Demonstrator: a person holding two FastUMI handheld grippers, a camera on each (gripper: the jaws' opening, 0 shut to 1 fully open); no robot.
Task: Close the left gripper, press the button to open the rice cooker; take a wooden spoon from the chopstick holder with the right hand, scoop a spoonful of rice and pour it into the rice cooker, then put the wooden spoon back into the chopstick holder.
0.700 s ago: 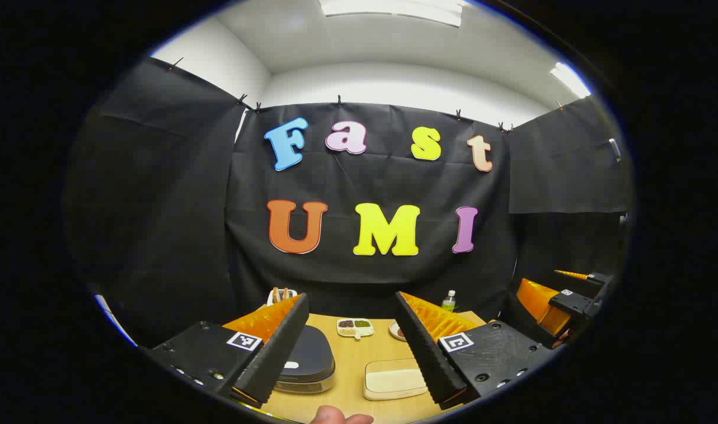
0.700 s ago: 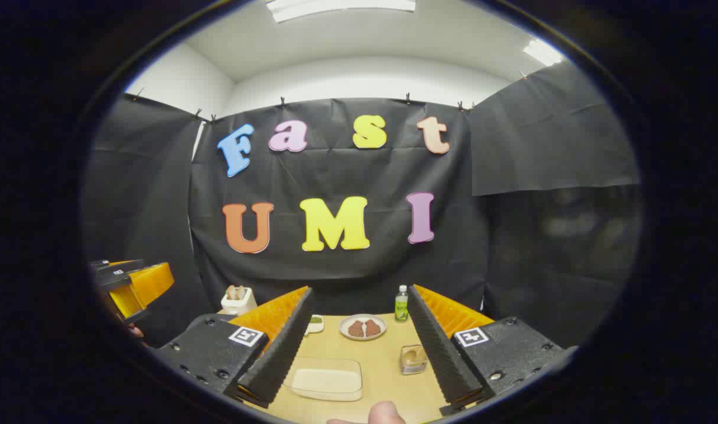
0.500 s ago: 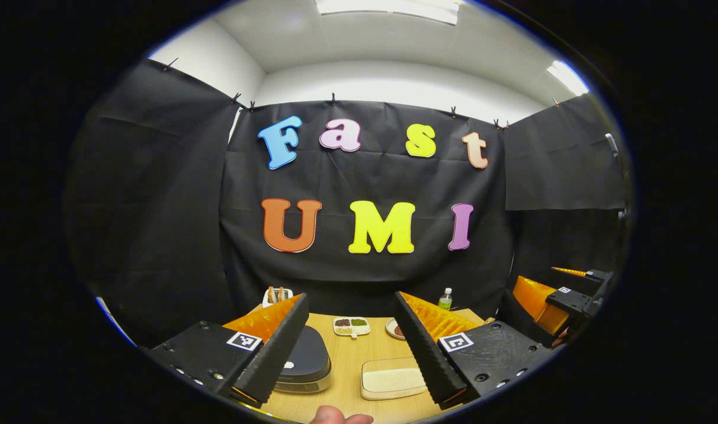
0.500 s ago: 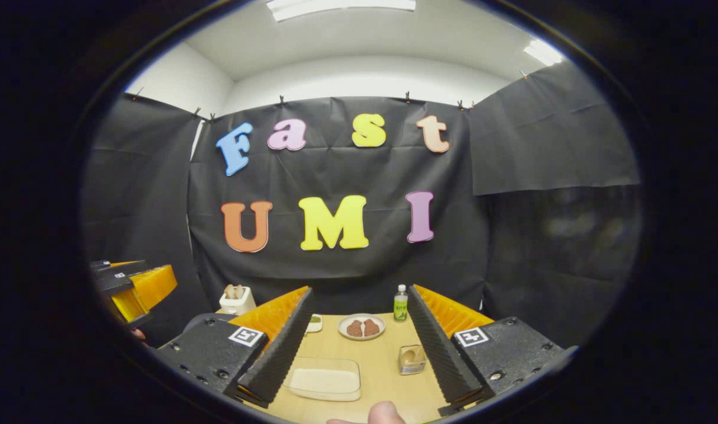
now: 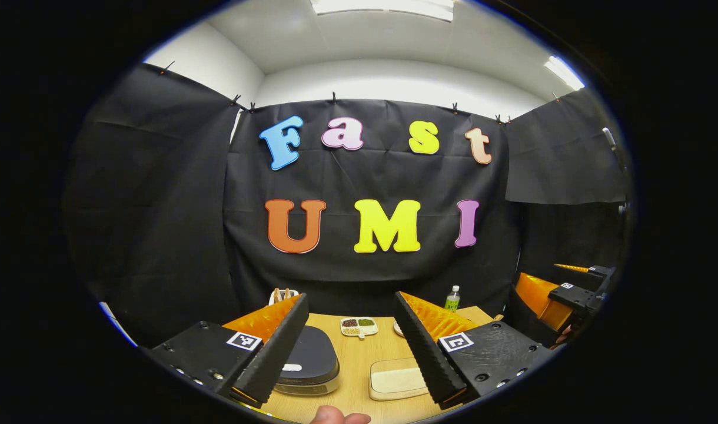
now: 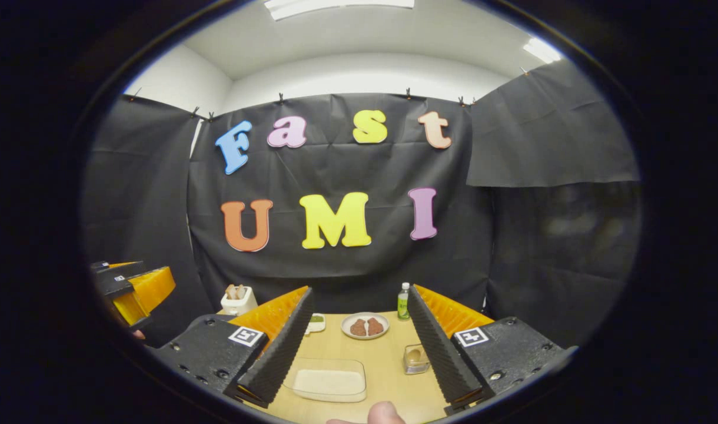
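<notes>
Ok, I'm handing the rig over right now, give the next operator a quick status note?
Left gripper: fingers open, holding nothing, raised above the table.
Right gripper: fingers open, holding nothing, also raised.
Rice cooker: lid shut, near the left gripper's left finger.
Rice tray: on the table, in front of the right gripper.
Chopstick holder: far left corner, wooden handles standing in it.
Done: nothing yet.
Left: close the left gripper, press the cooker's button, take the spoon with the right gripper, scoop, pour, return the spoon.
</notes>
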